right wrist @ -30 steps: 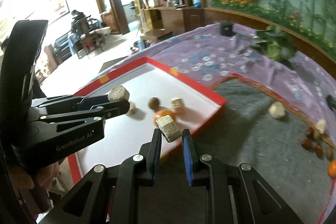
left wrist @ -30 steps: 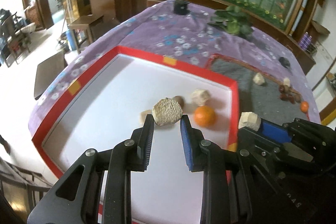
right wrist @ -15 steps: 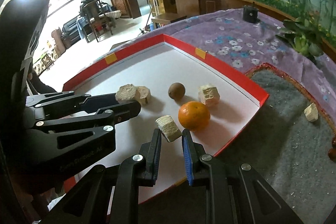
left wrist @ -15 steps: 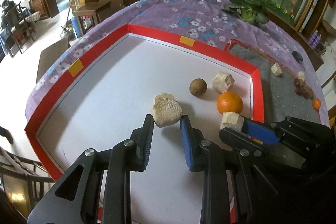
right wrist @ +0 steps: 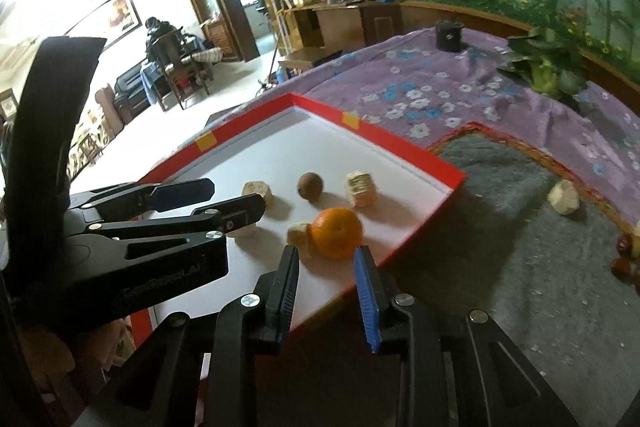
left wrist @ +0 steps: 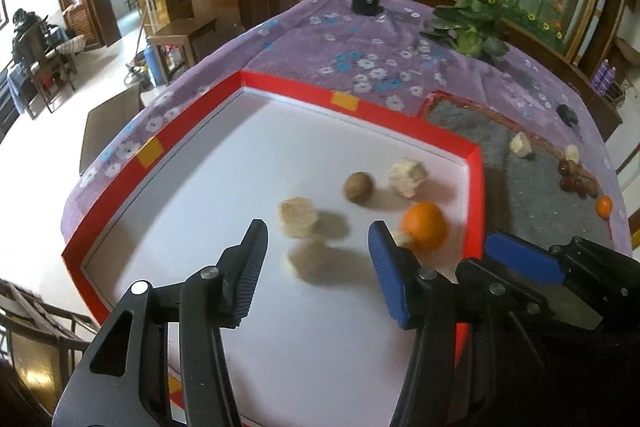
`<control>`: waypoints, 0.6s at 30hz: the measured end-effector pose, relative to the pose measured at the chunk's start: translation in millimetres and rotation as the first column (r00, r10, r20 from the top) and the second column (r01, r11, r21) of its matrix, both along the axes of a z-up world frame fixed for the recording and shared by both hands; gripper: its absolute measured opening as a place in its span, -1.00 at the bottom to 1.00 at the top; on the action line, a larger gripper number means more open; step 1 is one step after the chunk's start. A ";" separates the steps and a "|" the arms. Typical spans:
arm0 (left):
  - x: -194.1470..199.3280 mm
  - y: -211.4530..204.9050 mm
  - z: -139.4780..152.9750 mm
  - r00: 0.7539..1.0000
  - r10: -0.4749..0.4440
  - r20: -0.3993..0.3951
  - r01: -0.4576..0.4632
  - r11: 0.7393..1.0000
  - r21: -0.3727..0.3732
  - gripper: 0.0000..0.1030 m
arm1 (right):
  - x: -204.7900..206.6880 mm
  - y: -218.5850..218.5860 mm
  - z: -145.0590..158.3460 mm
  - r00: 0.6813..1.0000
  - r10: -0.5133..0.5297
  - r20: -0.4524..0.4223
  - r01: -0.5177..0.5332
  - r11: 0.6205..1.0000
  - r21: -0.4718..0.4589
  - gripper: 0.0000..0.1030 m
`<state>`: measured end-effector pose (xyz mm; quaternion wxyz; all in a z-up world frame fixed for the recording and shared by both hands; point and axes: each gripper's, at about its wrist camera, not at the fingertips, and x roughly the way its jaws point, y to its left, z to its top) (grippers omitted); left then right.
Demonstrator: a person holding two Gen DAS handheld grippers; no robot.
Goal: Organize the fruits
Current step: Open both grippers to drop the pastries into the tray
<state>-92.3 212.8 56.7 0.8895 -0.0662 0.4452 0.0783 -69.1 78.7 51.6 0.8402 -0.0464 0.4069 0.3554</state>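
A pale chunk (left wrist: 298, 218) sits on the white tray (left wrist: 200, 163) just ahead of the left gripper (left wrist: 318, 259), jaws spread, empty. The orange (right wrist: 337, 233) and a smaller chunk (right wrist: 298, 233) lie just ahead of the right gripper (right wrist: 326, 279), also spread, empty.

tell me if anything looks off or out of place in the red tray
One pale chunk in the red tray is smeared with blur in the left wrist view, above a separate shadow, so it may be dropping from the open left claw. The orange touches a small pale piece. Nothing looks spilled or damaged.
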 end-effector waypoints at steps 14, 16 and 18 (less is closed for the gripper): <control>22.7 -89.6 16.0 0.986 -0.166 0.029 0.167 0.986 -0.012 0.22 | -4.2 -119.3 8.7 0.972 -0.234 0.007 0.234 0.972 0.016 -0.38; 28.6 -104.0 14.5 0.981 -0.194 0.023 0.194 0.981 -0.023 0.21 | -3.7 -138.4 8.3 0.962 -0.272 0.018 0.272 0.962 0.003 -0.36; 35.5 -118.1 12.2 0.975 -0.223 0.011 0.223 0.974 -0.036 0.21 | -2.4 -170.8 6.9 0.939 -0.341 0.031 0.342 0.939 -0.024 -0.30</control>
